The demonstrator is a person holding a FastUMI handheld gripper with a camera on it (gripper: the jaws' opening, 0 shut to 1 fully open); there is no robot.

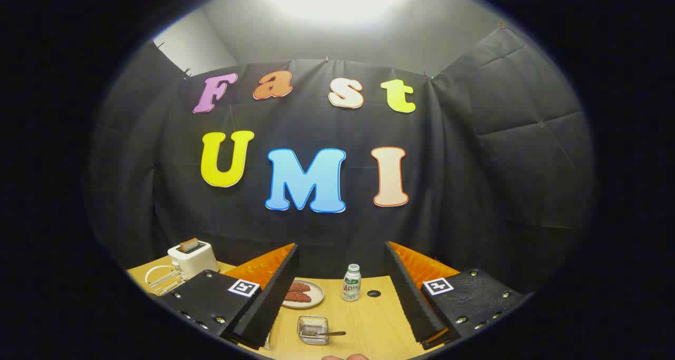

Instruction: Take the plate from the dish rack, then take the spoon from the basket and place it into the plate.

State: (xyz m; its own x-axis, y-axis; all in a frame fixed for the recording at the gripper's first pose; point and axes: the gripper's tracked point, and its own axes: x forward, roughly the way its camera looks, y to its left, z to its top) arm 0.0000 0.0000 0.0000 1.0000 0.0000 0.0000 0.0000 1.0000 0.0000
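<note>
Surface (364, 318): plate (304, 293) with food sits here, off the dish rack (164, 279).
My tongs (337, 318): spread wide, holding nothing.
Basket (313, 329): between my fingers, spoon (328, 333) inside.
Left: lift spoon onto plate.

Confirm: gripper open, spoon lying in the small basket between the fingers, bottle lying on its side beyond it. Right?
Not quite. In the gripper view the bottle stands upright beyond the basket. The rest holds: the gripper is open and the spoon lies in the basket between its fingers.
</note>
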